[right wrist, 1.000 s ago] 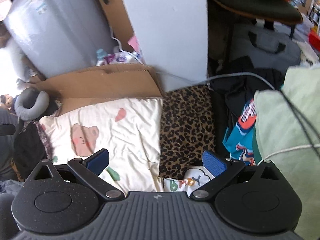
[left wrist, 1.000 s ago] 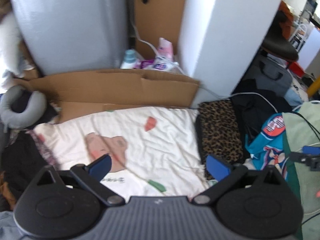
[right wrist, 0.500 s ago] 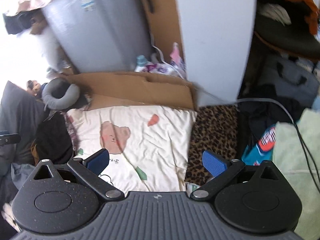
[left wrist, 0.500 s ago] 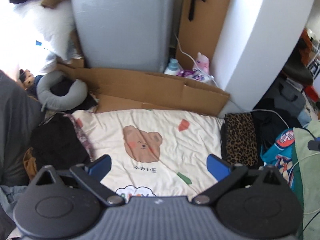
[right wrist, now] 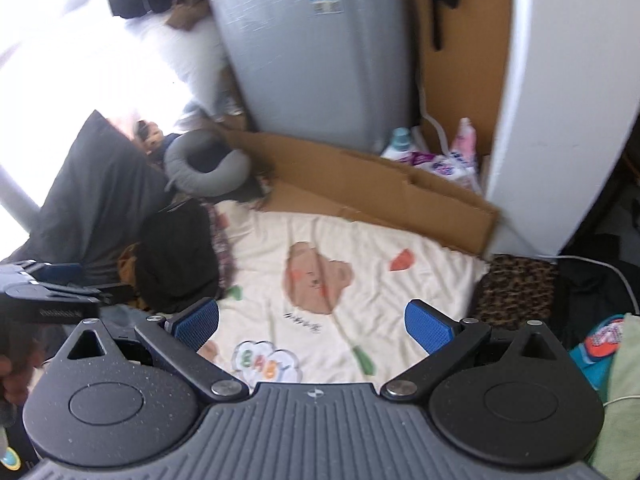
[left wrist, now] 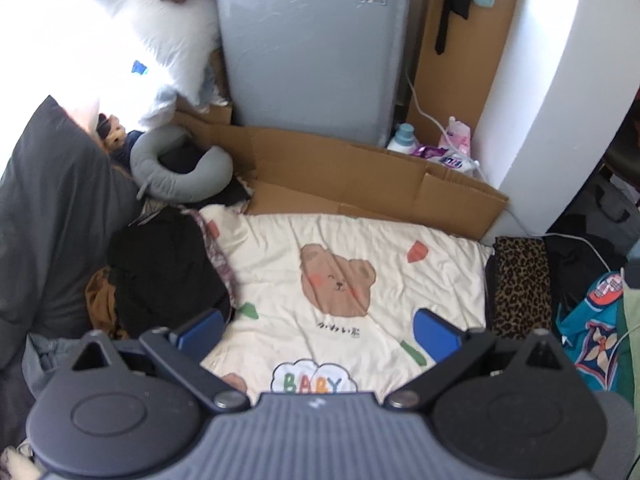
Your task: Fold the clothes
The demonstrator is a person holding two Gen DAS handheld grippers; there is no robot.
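"BABY" cloud print (left wrist: 314, 380) marks cream blanket (left wrist: 360, 248).

Each gripper is built from a dark grey ribbed housing at six o'clock, flanked by two round black discs with a raised circle moulded in.

On the left gripper (left wrist: 318, 330), two black link arms are pinned to the housing by silver screws, and blue pads (left wrist: 199, 329) are carried at their tips. A small pale mark is stamped at the top of the ribbed part.

The right gripper (right wrist: 316, 320) is made the same way, its black discs speckled with pale dust and its blue pads (right wrist: 429, 327) finely textured. A small cross-in-circle mark is printed on its housing.

At nine o'clock in the right view, the left gripper is seen side-on, black with faint lettering, possibly a brand name, too blurred to be read.
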